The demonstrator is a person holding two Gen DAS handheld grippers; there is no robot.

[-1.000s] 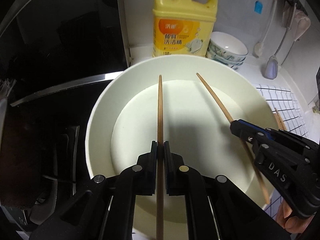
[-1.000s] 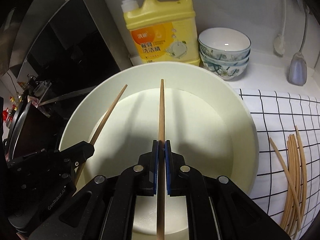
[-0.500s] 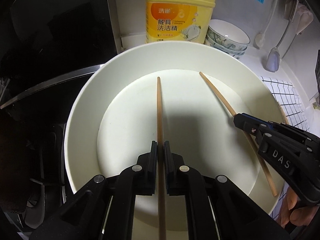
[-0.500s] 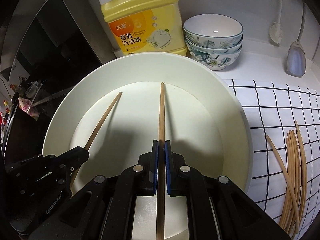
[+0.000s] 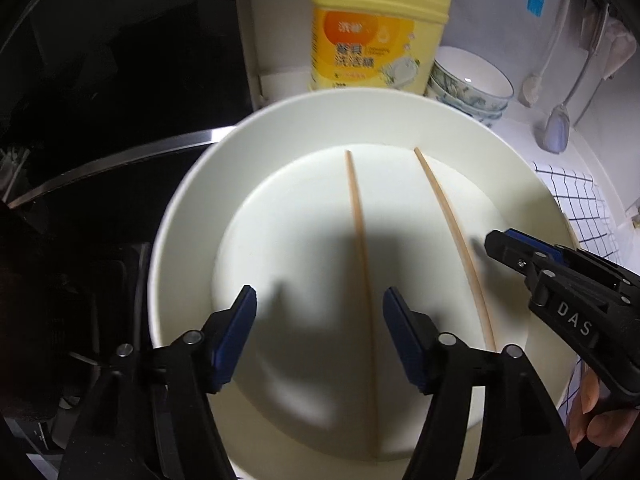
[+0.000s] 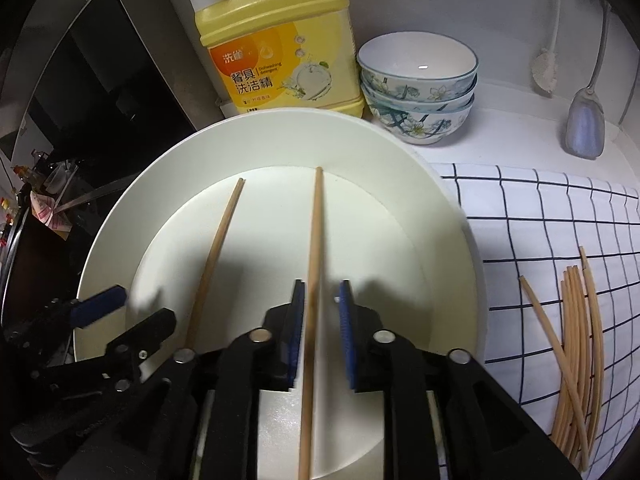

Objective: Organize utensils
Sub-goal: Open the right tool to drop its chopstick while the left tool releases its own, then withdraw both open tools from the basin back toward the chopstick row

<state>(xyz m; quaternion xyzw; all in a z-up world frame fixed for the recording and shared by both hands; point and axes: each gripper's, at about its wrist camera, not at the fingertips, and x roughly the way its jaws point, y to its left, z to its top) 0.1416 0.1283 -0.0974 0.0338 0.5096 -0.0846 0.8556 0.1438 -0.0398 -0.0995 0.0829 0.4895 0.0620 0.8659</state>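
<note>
A big white bowl [image 5: 188, 208] [image 6: 448, 216] holds two wooden chopsticks. In the left wrist view the left chopstick [image 5: 360, 240] lies loose between the wide-open jaws of my left gripper [image 5: 318, 312], and the right chopstick [image 5: 452, 224] lies beside my right gripper [image 5: 500, 244]. In the right wrist view my right gripper [image 6: 322, 300] is partly open around the right chopstick [image 6: 316, 240], pads apart from it. The left chopstick [image 6: 218, 248] lies by my open left gripper [image 6: 124, 308].
A yellow dish-soap bottle [image 6: 280, 52] and stacked patterned bowls [image 6: 418, 92] stand behind the big bowl. Several loose chopsticks [image 6: 576, 344] lie on a checked cloth [image 6: 540, 216] at right. Ladles hang on the back wall [image 5: 560, 120]. A dark stove area lies left.
Both grippers have opened and let go of their chopsticks, which now lie in the bowl. The left opened wide, the right slightly. Both pulled back a little.
</note>
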